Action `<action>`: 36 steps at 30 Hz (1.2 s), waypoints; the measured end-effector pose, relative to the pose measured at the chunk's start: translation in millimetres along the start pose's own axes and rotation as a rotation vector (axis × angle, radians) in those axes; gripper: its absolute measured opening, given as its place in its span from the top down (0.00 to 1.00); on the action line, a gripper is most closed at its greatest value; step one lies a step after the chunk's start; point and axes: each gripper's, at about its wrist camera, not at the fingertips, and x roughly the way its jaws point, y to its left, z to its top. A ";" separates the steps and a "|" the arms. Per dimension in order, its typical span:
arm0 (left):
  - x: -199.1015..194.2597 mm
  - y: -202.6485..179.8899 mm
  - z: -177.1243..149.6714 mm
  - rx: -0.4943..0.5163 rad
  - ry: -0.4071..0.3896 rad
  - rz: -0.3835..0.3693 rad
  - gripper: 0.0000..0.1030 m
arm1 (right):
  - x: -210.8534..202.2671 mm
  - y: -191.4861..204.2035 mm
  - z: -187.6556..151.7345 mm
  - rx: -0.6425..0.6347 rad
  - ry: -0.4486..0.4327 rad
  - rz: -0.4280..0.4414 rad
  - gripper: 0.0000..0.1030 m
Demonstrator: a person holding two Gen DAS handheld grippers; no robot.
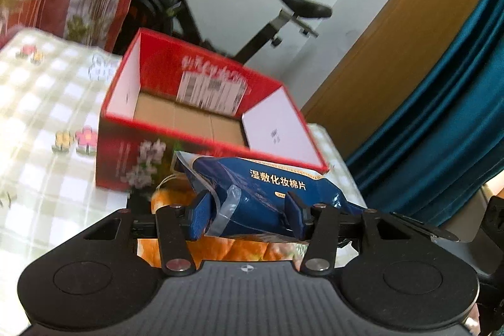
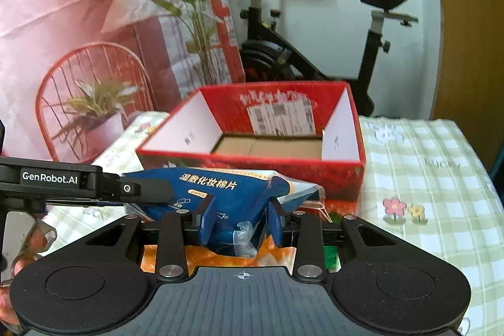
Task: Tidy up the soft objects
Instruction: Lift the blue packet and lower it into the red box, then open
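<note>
A blue pack of cotton pads [image 1: 274,181] [image 2: 204,181] hangs above the bed, held from both sides. My left gripper [image 1: 249,210] is shut on it, blue pads pressed into its wrapper. My right gripper [image 2: 241,210] is shut on the same pack near a taped end, and the pack dents between its fingers. The left gripper's black housing [image 2: 53,178] reaches in from the left in the right wrist view. Just behind the pack stands an open red cardboard box [image 1: 189,74] [image 2: 315,175] with a bare brown floor. An orange soft item [image 1: 176,200] [image 2: 214,260] lies under the pack, mostly hidden.
A green-and-white checked cloth [image 1: 47,115] [image 2: 425,178] covers the bed. A black exercise bike [image 1: 283,21] [image 2: 315,52] stands behind the box. A teal curtain [image 1: 441,115] and a wooden door [image 1: 393,37] are to the right. A person's hand [image 2: 19,266] shows at the left edge.
</note>
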 end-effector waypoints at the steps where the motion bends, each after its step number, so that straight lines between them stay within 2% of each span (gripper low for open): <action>1: -2.7 -1.9 1.9 0.006 -0.009 0.000 0.49 | -3.1 2.2 3.6 -0.011 -0.012 0.003 0.68; 6: -15.4 -8.5 14.1 0.027 -0.065 -0.005 0.49 | -13.1 9.0 24.1 -0.052 -0.057 0.022 0.68; 11: -13.9 -9.6 37.9 0.053 -0.123 -0.007 0.49 | -11.1 7.2 59.1 -0.098 -0.104 0.055 0.69; 19: 20.3 4.0 88.7 0.064 -0.167 0.029 0.49 | 39.5 -7.5 116.0 -0.140 -0.132 0.099 0.69; 25: 58.1 29.1 109.4 0.012 -0.099 0.051 0.49 | 101.3 -28.0 128.8 -0.111 -0.075 0.132 0.69; 36: 112.9 53.2 111.8 0.032 0.049 0.147 0.49 | 182.0 -51.3 97.5 -0.056 0.075 0.148 0.69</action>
